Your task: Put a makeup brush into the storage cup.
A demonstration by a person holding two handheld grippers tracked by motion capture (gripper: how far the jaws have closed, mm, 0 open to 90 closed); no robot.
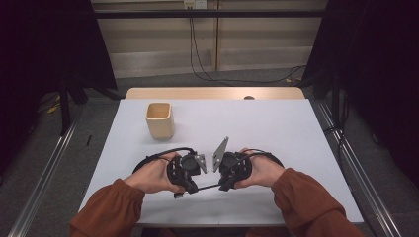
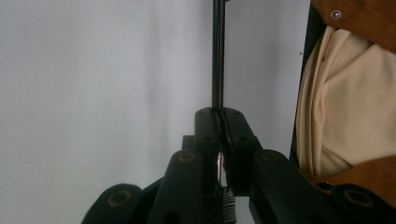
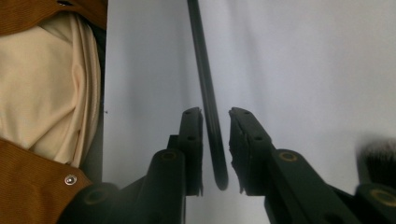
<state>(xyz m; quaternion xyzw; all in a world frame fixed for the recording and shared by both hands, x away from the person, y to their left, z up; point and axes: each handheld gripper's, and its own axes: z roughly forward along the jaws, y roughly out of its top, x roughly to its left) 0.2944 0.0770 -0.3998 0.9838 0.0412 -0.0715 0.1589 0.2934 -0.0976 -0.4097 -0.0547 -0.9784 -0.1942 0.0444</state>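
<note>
On the pale grey bench, seen from the high view, 2 forearms in rust-brown sleeves come in from the bottom edge, each hand holding a black gripper near the front middle of the surface. Toward the back left stands a square, open-topped wooden cup, upright and well apart from the hands. The left gripper and the right gripper face each other, and a thin black rod runs level between them, just above the bench. Along the left gripper's own view, its jaws are pressed together on one end of that rod, which runs straight away from the tips. Along the right gripper's own view, the jaws stand a little apart with the rod's rounded other end between them; it lies against the left jaw, with a narrow gap to the right one. A dark bristly tuft shows blurred at the lower right there.
</note>
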